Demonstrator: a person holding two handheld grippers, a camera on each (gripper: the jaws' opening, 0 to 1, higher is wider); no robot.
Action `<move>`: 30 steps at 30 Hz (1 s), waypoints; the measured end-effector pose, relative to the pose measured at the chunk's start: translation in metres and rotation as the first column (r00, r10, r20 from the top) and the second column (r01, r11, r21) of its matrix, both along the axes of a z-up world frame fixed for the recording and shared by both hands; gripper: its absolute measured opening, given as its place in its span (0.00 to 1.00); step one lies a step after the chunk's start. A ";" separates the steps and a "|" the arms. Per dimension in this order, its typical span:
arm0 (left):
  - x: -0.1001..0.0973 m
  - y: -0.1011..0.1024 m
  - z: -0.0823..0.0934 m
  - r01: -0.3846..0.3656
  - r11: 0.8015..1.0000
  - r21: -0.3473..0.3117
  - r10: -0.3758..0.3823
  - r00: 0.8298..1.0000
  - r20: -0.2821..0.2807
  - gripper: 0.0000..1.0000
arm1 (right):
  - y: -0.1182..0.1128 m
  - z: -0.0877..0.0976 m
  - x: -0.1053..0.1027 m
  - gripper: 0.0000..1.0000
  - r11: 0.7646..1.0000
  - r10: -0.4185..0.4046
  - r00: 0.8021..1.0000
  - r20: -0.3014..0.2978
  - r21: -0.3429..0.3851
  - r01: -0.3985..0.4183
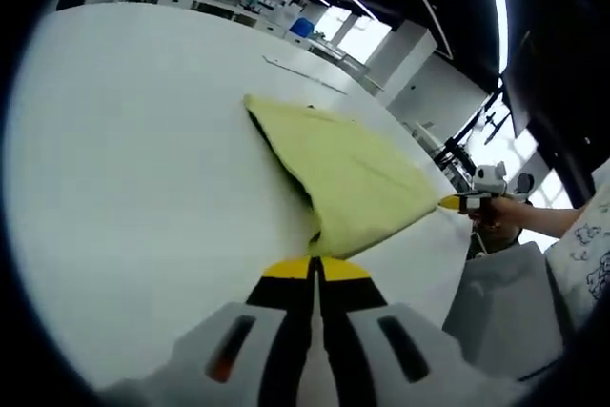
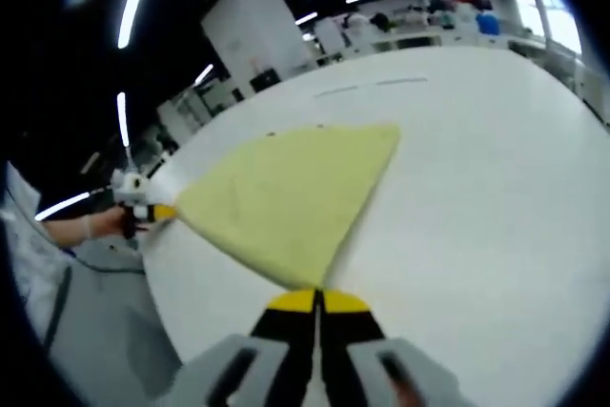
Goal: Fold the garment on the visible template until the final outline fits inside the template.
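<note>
Garment stretched on table; left gripper, right gripper fingers each clamp corner.

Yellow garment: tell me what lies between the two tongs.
The yellow garment itself spans that stretch, one corner shut in the right tongs, another in the left tongs, over the white table, in the right gripper view.

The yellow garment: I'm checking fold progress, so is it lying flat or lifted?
Partly lifted: the yellow garment is pinched at two corners by the shut left gripper and right gripper, its far edge on the table.
</note>
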State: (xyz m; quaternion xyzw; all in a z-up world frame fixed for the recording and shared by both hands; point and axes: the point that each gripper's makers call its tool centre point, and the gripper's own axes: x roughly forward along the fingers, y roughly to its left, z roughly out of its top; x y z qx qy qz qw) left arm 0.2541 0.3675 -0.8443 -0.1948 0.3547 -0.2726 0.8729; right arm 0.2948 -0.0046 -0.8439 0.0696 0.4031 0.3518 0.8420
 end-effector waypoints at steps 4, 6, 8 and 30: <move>-0.002 -0.002 0.005 0.024 1.000 0.006 -0.024 0.999 0.028 0.02 | 0.000 0.006 -0.003 0.00 1.000 0.015 1.000 0.002 0.007 -0.015; -0.001 0.005 0.011 0.012 0.998 0.057 -0.016 0.997 0.072 0.21 | 0.001 0.018 -0.008 0.13 1.000 0.029 0.999 0.026 0.000 -0.029; 0.001 0.012 0.018 -0.006 0.994 0.105 -0.006 0.993 0.119 0.44 | 0.001 0.032 -0.008 0.35 0.999 0.035 0.996 0.080 -0.018 -0.033; -0.012 -0.024 0.076 -0.021 0.984 0.179 -0.027 0.965 0.259 0.99 | -0.001 0.049 -0.021 1.00 0.997 -0.072 0.976 0.206 -0.018 0.078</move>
